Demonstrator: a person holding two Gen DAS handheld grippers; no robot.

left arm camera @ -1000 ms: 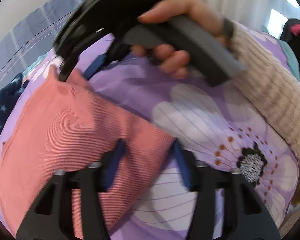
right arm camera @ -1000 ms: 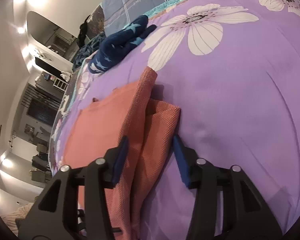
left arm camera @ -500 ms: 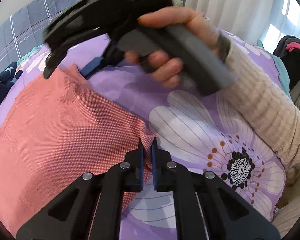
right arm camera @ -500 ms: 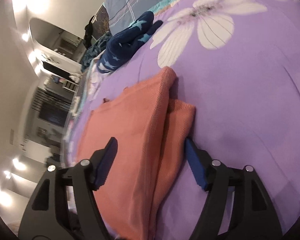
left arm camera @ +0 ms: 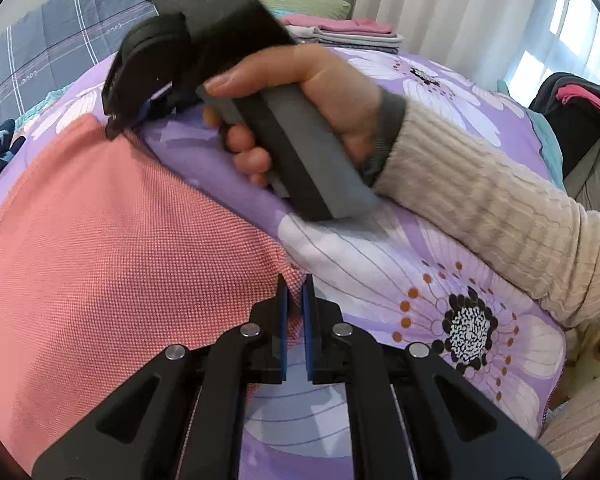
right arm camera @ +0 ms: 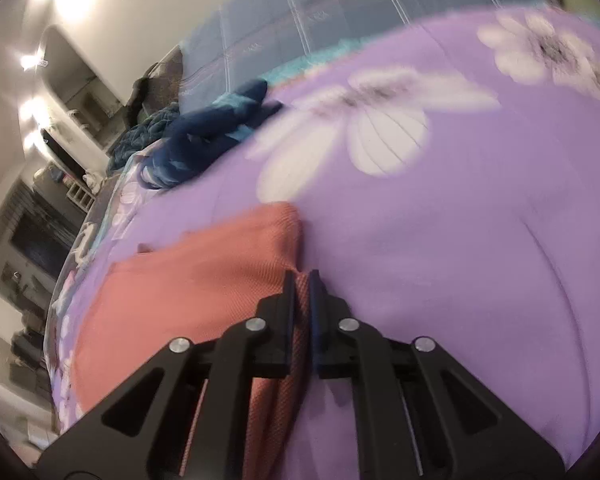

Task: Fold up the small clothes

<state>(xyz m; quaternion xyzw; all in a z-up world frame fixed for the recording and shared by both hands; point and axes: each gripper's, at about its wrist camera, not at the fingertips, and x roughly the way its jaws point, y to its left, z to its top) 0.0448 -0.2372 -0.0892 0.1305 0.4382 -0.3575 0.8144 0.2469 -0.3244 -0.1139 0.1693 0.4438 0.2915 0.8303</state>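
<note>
Coral cloth [left arm camera: 112,240] lies spread on the purple flowered bed cover [left arm camera: 380,272]. My left gripper [left arm camera: 295,292] has its jaws pinched on one corner of it; my right gripper [right arm camera: 301,288] has its jaws clamped on a folded edge. A navy starred garment [right arm camera: 216,128] sits well apart, farther up the bed.

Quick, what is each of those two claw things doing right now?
Left gripper: closed, pinching a corner of the pink cloth.
Right gripper: closed, pinching the same cloth's edge.
</note>
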